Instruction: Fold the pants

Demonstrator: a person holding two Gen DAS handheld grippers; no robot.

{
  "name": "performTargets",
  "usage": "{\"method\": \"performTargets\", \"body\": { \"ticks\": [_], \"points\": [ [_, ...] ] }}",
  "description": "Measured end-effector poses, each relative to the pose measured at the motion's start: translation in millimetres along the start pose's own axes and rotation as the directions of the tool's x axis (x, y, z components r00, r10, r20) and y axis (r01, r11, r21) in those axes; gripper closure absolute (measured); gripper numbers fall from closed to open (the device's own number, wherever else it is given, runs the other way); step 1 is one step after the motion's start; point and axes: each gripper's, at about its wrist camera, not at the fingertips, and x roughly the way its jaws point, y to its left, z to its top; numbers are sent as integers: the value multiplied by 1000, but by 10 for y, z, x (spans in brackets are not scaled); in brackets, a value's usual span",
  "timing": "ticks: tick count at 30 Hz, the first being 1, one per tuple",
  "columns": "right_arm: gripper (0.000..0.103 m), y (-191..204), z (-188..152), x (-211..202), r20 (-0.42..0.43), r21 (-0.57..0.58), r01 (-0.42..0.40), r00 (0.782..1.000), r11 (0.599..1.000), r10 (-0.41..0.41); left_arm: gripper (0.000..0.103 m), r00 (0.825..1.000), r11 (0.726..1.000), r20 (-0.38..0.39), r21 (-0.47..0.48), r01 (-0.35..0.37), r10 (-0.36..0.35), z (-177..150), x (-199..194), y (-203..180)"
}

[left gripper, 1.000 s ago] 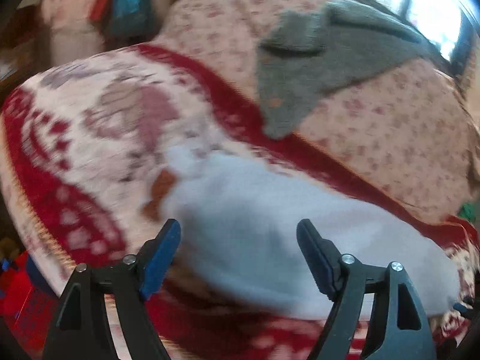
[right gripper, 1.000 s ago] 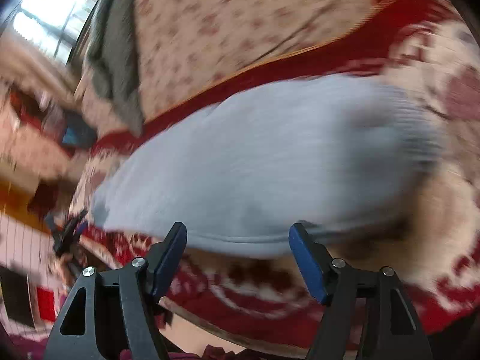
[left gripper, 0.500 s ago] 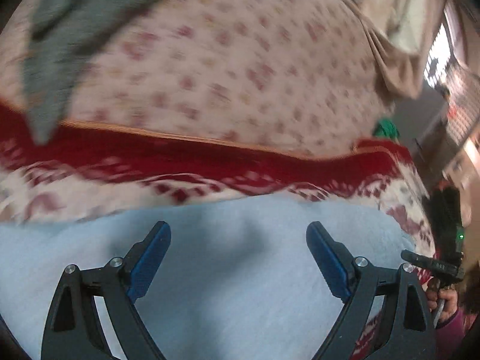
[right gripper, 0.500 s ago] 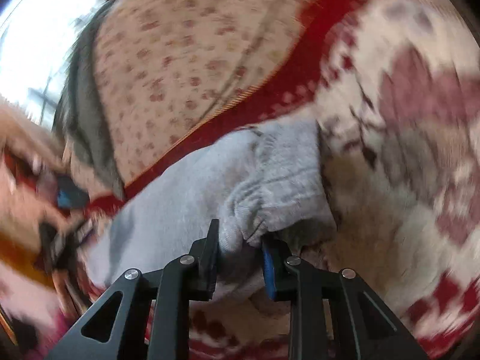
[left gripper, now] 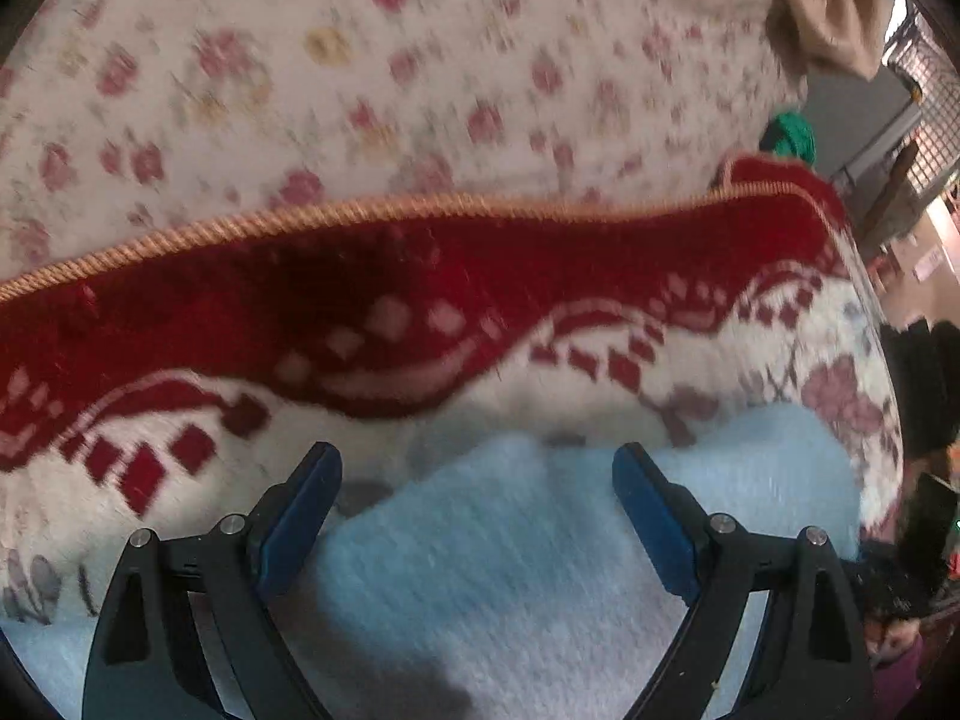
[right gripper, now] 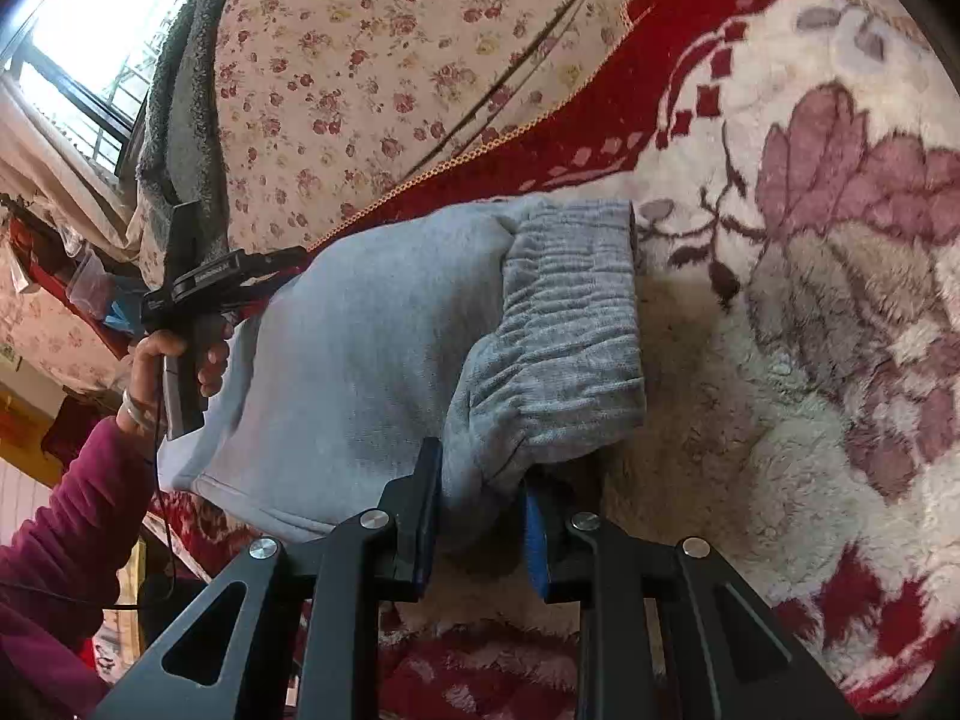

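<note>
Right wrist view looks steeply down on a plush red-and-cream blanket with a flowered sheet beyond its corded edge; across the blanket lie the grey sweatpants, folded lengthwise, their ribbed waistband nearest the camera. The right gripper points down at that near end, and its jaws, which closed within the last second, pinch a bunched fold of the waistband's lower corner between the blue pads. At the far left end of the pants a hand in a magenta sleeve grasps the handle of the left gripper's body, which is angled in over the leg end of the pants. In the left wrist view the picture is smeared with motion; the left gripper tilts downward, its jaws spread wide after opening a little further within the last second. The pale pants fabric lies under and between the blue pads, but neither pad presses on it. Past the fingertips run the blanket's red border and the flowered sheet.
</note>
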Motion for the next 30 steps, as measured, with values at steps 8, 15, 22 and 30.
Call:
{"method": "performTargets", "body": {
  "ticks": [8, 15, 22, 30],
  "points": [
    [77, -57, 31, 81, -13, 35, -13, 1000, 999, 14, 84, 997, 981, 11, 179, -75, 74, -34, 64, -267],
    [73, -77, 7, 80, -6, 73, -10, 1000, 997, 11, 92, 991, 986, 80, 117, -116, 107, -39, 203, -154],
    [44, -37, 22, -76, -7, 108, 66, 998, 992, -66, 49, 975, 988, 174, 43, -147, 138, -145, -24, -114],
    [38, 360, 54, -282, 54, -14, 131, 990, 991, -130, 34, 937, 974, 277, 13, -224, 212, -404, -465, -201]
  ]
}}
